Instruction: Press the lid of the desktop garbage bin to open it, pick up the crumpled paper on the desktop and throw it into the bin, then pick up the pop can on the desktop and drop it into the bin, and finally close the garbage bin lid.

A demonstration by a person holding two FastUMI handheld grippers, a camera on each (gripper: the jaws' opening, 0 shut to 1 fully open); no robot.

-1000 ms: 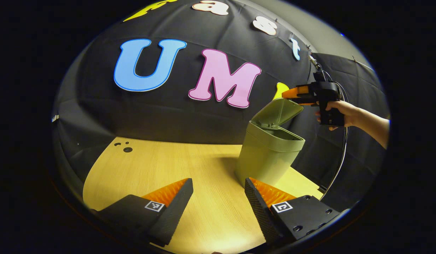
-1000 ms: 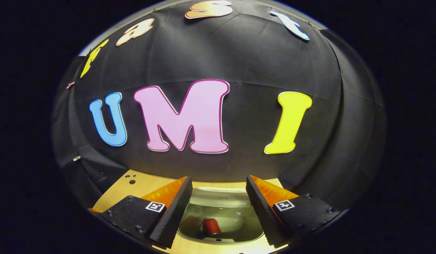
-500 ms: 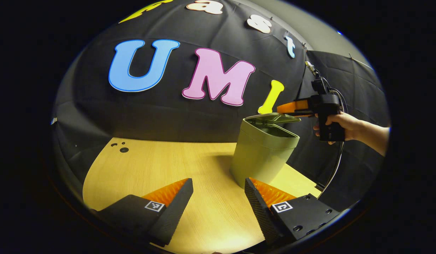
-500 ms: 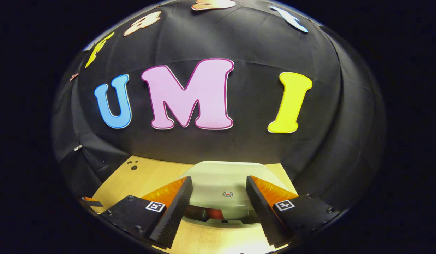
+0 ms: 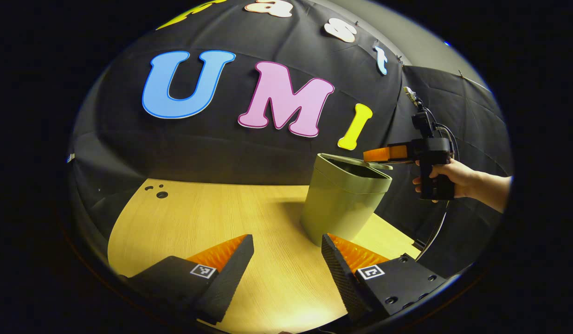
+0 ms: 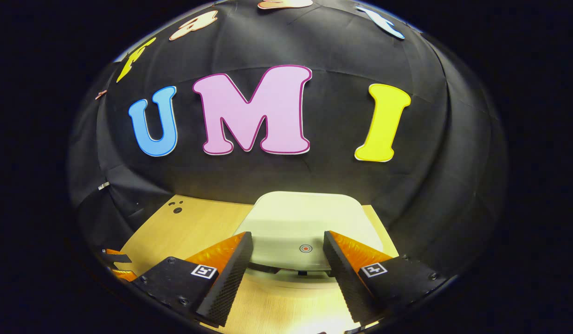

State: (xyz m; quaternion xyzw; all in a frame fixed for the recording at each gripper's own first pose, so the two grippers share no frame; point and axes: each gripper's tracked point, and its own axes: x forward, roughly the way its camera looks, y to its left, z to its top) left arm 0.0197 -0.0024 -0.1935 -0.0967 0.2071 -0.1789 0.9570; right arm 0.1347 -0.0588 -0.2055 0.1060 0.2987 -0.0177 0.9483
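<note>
The olive-green garbage bin [image 5: 342, 204] stands on the wooden desktop [image 5: 212, 218], to the right. Its lid [image 5: 360, 161] lies nearly flat on the rim, with a thin dark gap left at the front edge. A hand [image 5: 453, 174] holds my right gripper [image 5: 370, 155] level over the lid's right end; whether it touches the lid I cannot tell. In the right gripper view the pale lid [image 6: 295, 218] with a small red ring mark [image 6: 305, 248] sits just beyond my open right gripper [image 6: 286, 257]. My left gripper [image 5: 286, 260] hovers open and holds nothing, low over the desk in front of the bin.
Small dark holes [image 5: 158, 192] mark the desk's far left corner. A cable [image 5: 437, 227] hangs from the right gripper's handle past the desk's right edge. The left gripper [image 6: 114, 264] shows at the lower left of the right gripper view. The black cloth wall rises close behind the bin.
The lid swung down from nearly upright to almost flat, and the right gripper came down with it. The red can inside the bin is now covered. The left gripper hardly moved.
</note>
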